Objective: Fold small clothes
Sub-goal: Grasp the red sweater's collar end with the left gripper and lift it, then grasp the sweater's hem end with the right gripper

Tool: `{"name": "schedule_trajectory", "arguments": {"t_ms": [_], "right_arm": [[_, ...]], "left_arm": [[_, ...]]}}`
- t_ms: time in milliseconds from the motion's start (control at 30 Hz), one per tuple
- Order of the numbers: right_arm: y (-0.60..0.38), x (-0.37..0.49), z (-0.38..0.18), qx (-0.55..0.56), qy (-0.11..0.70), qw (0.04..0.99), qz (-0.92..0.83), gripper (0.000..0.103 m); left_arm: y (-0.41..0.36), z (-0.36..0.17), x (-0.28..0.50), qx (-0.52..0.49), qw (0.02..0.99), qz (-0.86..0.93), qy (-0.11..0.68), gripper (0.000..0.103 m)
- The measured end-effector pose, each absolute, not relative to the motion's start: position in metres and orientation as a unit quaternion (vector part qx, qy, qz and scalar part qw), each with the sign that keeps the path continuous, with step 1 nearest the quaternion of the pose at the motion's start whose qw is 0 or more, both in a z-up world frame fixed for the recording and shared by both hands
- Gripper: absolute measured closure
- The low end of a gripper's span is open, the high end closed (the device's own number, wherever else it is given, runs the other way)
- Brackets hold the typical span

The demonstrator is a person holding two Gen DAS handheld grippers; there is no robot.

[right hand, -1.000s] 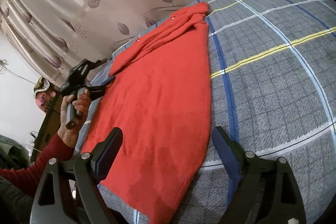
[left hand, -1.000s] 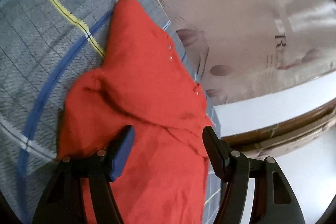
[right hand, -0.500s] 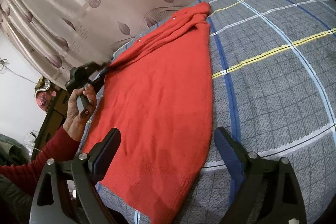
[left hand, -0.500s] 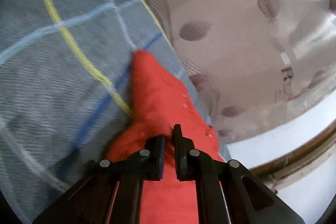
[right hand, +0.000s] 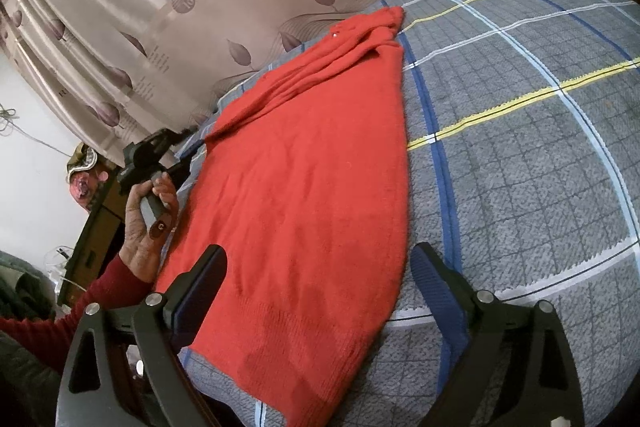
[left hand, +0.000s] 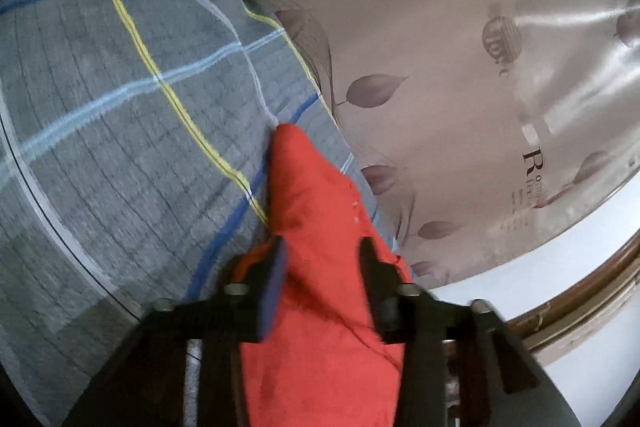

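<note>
Left wrist view: the left gripper has just been opening, and its fingers now stand narrowly apart with a ridge of the red sweater between them. The cloth bulges up through the gap; whether the pads still press on it I cannot tell. The sweater lies on the bed, along the edge nearest the curtain, and tapers to a point ahead of the gripper.

Right wrist view: the right gripper hangs above the sweater's hem with its fingers wide and nothing between them. The sweater is spread long across the checked bed cover, one sleeve laid along its far edge. At the left edge a hand in a red sleeve holds the left gripper against the cloth's side.

The step looks like taking hold along the side for a lengthwise fold. To do it well, the left fingers should pinch only the top layer near the edge, not the cover beneath. The right should close on the hem corner on the same side, so both ends lift together and the fold lands straight.
</note>
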State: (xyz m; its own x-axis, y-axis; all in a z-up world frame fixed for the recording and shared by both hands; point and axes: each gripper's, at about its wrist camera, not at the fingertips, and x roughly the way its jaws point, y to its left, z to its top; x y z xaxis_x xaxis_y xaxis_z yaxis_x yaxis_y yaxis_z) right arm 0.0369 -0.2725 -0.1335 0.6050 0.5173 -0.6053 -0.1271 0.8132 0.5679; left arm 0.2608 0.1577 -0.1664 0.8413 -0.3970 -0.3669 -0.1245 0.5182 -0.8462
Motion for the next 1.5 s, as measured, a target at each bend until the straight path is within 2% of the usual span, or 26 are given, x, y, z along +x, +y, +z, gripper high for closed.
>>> {"name": "schedule_trajectory", "arguments": {"t_ms": [67, 200, 433, 533, 800, 967, 1000, 1033, 1067, 1100, 1133, 1167, 1200, 1267, 1300, 1400, 1500], "right_arm": [[-0.273, 0.035, -0.134, 0.243, 0.402, 0.863, 0.188, 0.011], [-0.275, 0.036, -0.134, 0.248, 0.403, 0.861, 0.187, 0.011], [-0.288, 0.028, -0.133, 0.285, 0.410, 0.845, 0.193, 0.010], [-0.297, 0.021, -0.134, 0.304, 0.410, 0.837, 0.196, 0.010], [-0.275, 0.005, -0.133, 0.264, 0.447, 0.824, 0.226, 0.011], [-0.266, 0.002, -0.134, 0.262, 0.449, 0.820, 0.238, 0.012], [-0.267, 0.005, -0.136, 0.270, 0.446, 0.817, 0.247, 0.014], [-0.268, 0.008, -0.139, 0.279, 0.446, 0.813, 0.249, 0.027], [-0.270, 0.011, -0.144, 0.289, 0.449, 0.809, 0.245, 0.050], [-0.274, 0.014, -0.150, 0.301, 0.452, 0.805, 0.238, 0.060], [-0.277, 0.016, -0.154, 0.312, 0.453, 0.801, 0.235, 0.078], [-0.283, 0.018, -0.161, 0.330, 0.454, 0.795, 0.231, 0.091], [-0.288, 0.016, -0.165, 0.347, 0.451, 0.789, 0.231, 0.094], [-0.294, 0.011, -0.166, 0.362, 0.444, 0.784, 0.240, 0.095], [-0.293, 0.006, -0.165, 0.357, 0.444, 0.785, 0.240, 0.095], [-0.290, 0.002, -0.165, 0.348, 0.449, 0.781, 0.259, 0.095], [-0.287, 0.005, -0.165, 0.356, 0.450, 0.774, 0.267, 0.092]], "left_arm": [[0.164, -0.159, 0.255, -0.464, 0.843, -0.064, 0.266, 0.058], [0.166, -0.155, 0.242, -0.435, 0.845, -0.078, 0.302, 0.058], [0.147, -0.158, 0.173, -0.328, 0.830, -0.155, 0.423, 0.055], [0.147, -0.167, 0.141, -0.321, 0.806, -0.187, 0.460, 0.053], [0.138, -0.180, 0.082, -0.357, 0.751, -0.262, 0.489, 0.053], [0.121, -0.175, 0.068, -0.338, 0.761, -0.280, 0.477, 0.053], [0.117, -0.175, 0.069, -0.342, 0.756, -0.289, 0.477, 0.053], [0.114, -0.176, 0.071, -0.346, 0.750, -0.302, 0.476, 0.053], [0.113, -0.176, 0.073, -0.348, 0.750, -0.305, 0.473, 0.053], [0.114, -0.176, 0.073, -0.356, 0.751, -0.301, 0.467, 0.054], [0.115, -0.176, 0.074, -0.366, 0.750, -0.302, 0.462, 0.055], [0.117, -0.177, 0.074, -0.375, 0.747, -0.304, 0.457, 0.061], [0.121, -0.178, 0.073, -0.383, 0.747, -0.299, 0.454, 0.065], [0.126, -0.185, 0.071, -0.388, 0.747, -0.286, 0.458, 0.085], [0.128, -0.188, 0.070, -0.389, 0.745, -0.285, 0.460, 0.088], [0.126, -0.189, 0.067, -0.386, 0.742, -0.295, 0.462, 0.090], [0.111, -0.183, 0.068, -0.335, 0.767, -0.281, 0.470, 0.087]]}}
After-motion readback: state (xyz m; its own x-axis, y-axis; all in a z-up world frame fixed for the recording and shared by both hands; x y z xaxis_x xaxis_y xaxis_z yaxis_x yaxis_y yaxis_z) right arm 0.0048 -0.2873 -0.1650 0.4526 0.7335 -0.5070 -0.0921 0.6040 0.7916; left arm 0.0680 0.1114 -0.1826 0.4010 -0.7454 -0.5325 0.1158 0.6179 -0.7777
